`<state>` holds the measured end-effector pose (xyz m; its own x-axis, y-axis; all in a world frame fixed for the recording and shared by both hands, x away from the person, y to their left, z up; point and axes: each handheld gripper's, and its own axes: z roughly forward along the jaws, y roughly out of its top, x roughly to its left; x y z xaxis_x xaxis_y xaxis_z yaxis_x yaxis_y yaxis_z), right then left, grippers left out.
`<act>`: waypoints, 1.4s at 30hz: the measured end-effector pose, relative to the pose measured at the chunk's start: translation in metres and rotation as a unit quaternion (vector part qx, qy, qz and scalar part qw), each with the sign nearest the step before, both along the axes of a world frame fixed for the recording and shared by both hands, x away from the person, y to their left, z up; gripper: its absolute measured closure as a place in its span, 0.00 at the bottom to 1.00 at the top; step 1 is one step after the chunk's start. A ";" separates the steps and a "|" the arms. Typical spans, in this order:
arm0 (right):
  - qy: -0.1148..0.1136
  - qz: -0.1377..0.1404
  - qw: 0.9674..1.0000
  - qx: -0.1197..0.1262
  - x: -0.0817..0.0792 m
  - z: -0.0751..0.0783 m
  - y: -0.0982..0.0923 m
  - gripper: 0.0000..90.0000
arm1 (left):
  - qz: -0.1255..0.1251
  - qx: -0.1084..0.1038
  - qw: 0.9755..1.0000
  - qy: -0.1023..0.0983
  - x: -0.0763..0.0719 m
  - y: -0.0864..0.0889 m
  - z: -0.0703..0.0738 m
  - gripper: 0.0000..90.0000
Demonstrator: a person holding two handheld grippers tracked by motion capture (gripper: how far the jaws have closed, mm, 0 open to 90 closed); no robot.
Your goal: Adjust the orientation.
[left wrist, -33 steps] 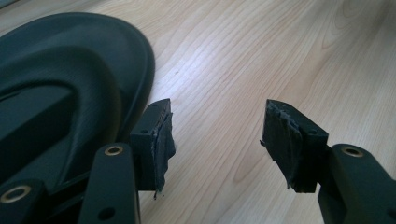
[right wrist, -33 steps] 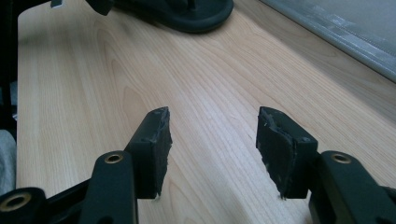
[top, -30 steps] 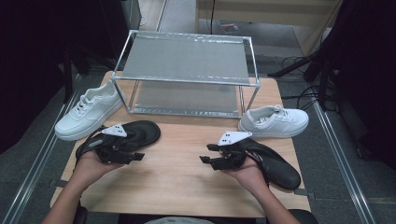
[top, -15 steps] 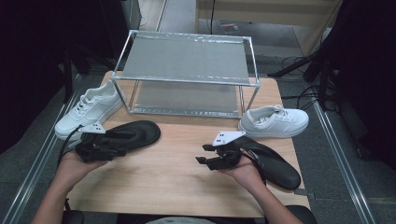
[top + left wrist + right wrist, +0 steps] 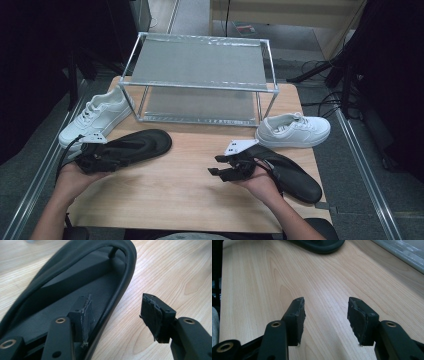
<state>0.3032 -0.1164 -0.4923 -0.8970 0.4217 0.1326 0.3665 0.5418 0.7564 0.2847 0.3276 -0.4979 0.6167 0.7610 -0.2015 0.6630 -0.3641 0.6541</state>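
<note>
Two black flip-flops lie on the wooden table. My left gripper [image 5: 112, 159] hovers at the heel end of the left flip-flop [image 5: 142, 144]. In the left gripper view it [image 5: 117, 305] is open and straddles the flip-flop's [image 5: 75, 282] rim: one pad over the sole, the other over bare wood, neither pressing. My right gripper [image 5: 214, 166] points left over the table, just left of the right flip-flop [image 5: 295, 177]. Its jaws [image 5: 325, 302] have just been closing a little. They stand open with nothing between them.
A metal two-shelf rack [image 5: 200, 75] stands at the back of the table [image 5: 190, 200]. One white sneaker [image 5: 97, 117] lies to its left, another [image 5: 295, 131] to its right. The left flip-flop's toe [image 5: 319, 245] and the rack's edge [image 5: 402, 252] appear in the right gripper view.
My left gripper has slid left along the left flip-flop toward its heel end. The right gripper has hardly moved.
</note>
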 end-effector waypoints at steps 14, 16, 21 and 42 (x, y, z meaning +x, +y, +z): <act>0.004 0.005 1.000 -0.003 0.001 -0.001 0.000 0.55 | -0.017 0.018 1.000 0.011 0.012 -0.005 -0.012 0.57; 0.004 0.006 1.000 -0.003 0.001 -0.001 0.001 0.55 | -0.021 0.024 0.999 0.004 0.012 -0.006 -0.013 0.59; 0.004 0.007 1.000 -0.005 0.001 -0.001 0.002 0.55 | -0.026 0.025 0.999 0.002 0.013 -0.006 -0.013 0.65; 0.003 0.006 1.000 -0.010 0.004 -0.002 0.002 0.53 | -0.090 0.041 0.995 -0.012 0.009 -0.025 0.005 0.91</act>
<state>0.3069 -0.1144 -0.4944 -0.9013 0.4136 0.1289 0.3638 0.5611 0.7435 0.2942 0.3022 -0.4925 0.7481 0.6512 -0.1278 0.5674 -0.5279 0.6320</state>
